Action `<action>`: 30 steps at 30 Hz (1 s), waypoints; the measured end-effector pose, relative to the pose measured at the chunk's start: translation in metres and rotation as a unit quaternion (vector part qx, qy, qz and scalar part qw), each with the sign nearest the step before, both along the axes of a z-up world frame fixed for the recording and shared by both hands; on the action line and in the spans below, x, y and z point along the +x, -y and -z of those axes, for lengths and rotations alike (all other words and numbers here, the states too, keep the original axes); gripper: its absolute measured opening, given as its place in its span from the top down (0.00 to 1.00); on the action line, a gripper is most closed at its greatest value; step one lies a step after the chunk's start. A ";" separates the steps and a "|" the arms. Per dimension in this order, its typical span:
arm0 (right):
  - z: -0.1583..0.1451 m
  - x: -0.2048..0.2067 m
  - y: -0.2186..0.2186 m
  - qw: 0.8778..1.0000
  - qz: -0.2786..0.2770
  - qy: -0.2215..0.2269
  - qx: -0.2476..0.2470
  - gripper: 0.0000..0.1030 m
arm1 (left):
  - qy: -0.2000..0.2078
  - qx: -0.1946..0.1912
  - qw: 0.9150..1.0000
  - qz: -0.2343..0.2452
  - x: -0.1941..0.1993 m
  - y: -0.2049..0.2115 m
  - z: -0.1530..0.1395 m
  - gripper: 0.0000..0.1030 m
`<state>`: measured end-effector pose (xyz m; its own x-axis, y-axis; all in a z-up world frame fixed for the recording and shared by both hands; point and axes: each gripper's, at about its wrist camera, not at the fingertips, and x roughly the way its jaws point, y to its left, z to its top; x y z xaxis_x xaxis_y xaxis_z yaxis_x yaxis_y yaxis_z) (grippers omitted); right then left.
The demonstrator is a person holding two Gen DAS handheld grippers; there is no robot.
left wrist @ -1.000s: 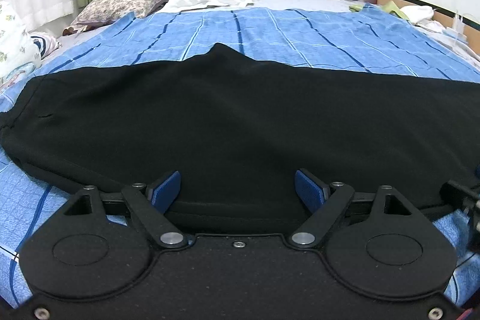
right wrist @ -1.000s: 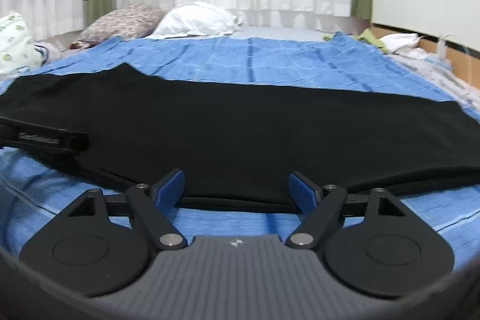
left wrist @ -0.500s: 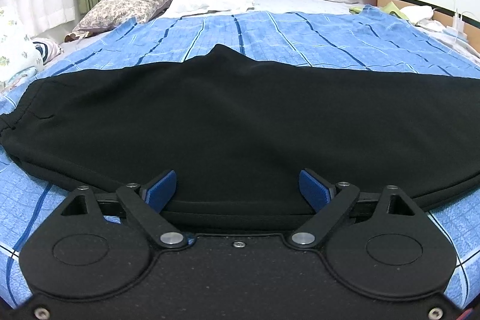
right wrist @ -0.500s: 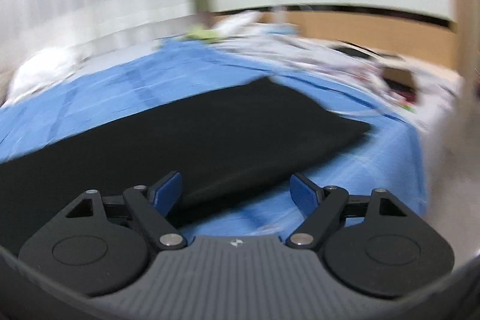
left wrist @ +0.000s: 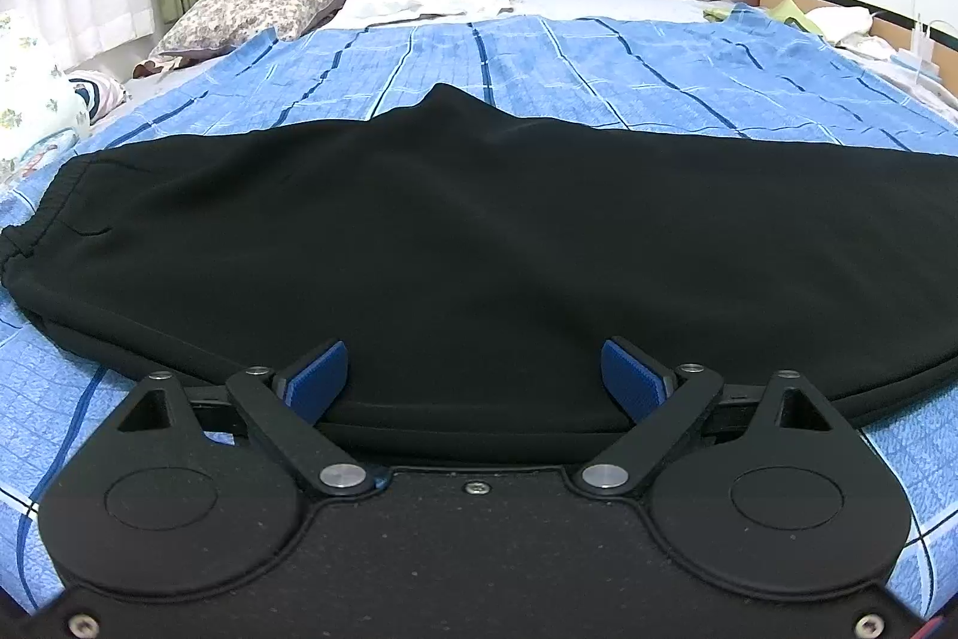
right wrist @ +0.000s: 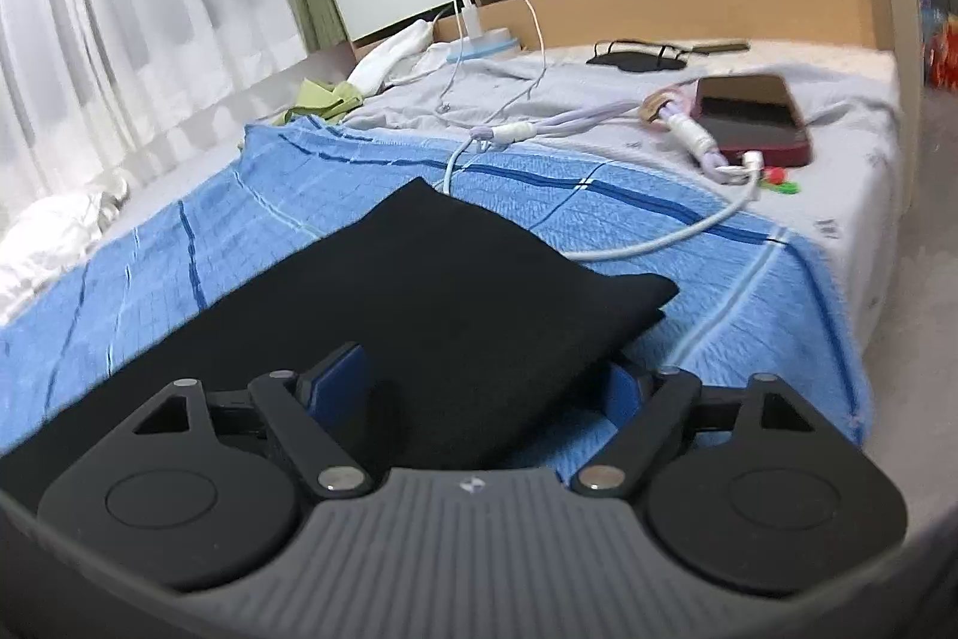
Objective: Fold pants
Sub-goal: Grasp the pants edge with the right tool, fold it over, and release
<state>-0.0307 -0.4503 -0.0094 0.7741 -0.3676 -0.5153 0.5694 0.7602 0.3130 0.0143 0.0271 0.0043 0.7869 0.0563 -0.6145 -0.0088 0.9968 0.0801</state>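
Note:
Black pants (left wrist: 479, 244) lie flat across a blue checked bed cover (left wrist: 599, 64), folded lengthwise, with the waistband at the left. My left gripper (left wrist: 476, 378) is open, its blue pads either side of the pants' near edge around the middle. In the right wrist view the leg end of the pants (right wrist: 455, 291) lies on the cover (right wrist: 658, 196). My right gripper (right wrist: 479, 387) is open over that end, and the cloth runs between its fingers.
Pillows (left wrist: 257, 4) lie at the head of the bed by white curtains. On the right side lie a red phone (right wrist: 751, 115), a white charging cable (right wrist: 652, 244), a black mask (right wrist: 634, 55) and loose clothes (right wrist: 389, 58). The bed's corner drops off to the right.
My right gripper has swung right from the middle of the pants to the leg end. My left gripper has stayed at the near edge and drawn back slightly.

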 end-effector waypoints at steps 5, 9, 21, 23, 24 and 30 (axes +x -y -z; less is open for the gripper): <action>-0.005 0.003 0.016 0.999 0.016 0.017 0.046 0.45 | -0.003 -0.001 1.000 0.002 0.002 -0.001 -0.001 0.10; -0.006 0.000 0.040 0.992 0.047 0.019 0.119 0.91 | -0.009 -0.011 1.000 0.010 0.004 -0.007 -0.005 0.11; -0.080 0.146 -0.229 0.950 -0.285 -0.061 -0.111 0.93 | 0.086 -0.066 0.992 -0.060 0.001 -0.080 -0.032 0.13; -0.061 0.151 -0.299 0.917 -0.376 -0.069 -0.111 0.93 | 0.088 -0.063 0.992 -0.066 -0.001 -0.094 -0.035 0.13; -0.051 0.149 -0.329 0.903 -0.410 -0.070 -0.107 0.93 | 0.088 -0.061 0.992 -0.070 -0.002 -0.100 -0.036 0.13; -0.017 0.106 -0.427 0.847 -0.500 -0.065 -0.168 0.93 | 0.087 -0.060 0.991 -0.079 -0.006 -0.121 -0.032 0.13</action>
